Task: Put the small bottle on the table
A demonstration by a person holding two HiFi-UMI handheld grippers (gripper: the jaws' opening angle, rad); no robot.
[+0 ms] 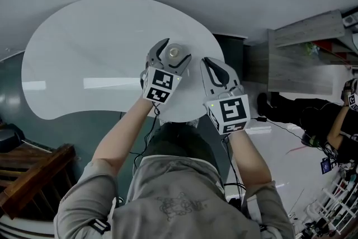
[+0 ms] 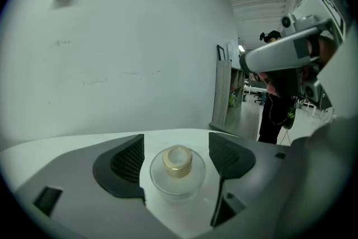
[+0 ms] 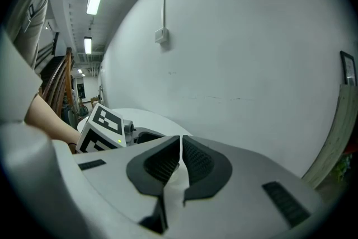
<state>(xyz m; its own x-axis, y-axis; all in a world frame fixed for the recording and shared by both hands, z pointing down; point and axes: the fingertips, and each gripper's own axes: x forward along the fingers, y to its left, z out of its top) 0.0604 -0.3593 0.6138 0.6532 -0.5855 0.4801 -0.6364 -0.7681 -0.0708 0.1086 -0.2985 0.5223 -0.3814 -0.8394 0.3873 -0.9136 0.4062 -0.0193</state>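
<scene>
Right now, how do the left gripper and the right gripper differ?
The left gripper has its fingers apart; the right gripper has them together. The left gripper frames the small frosted gold-capped bottle on the white table; the right gripper holds nothing. Both are grey.

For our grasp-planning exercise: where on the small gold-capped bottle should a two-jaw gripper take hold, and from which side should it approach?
Grip the small bottle by its squat round body, below the gold cap, coming in level from the person's side. It stands upright on the table, and the body is wider than the cap. The left gripper straddles it that way, jaws apart.
</scene>
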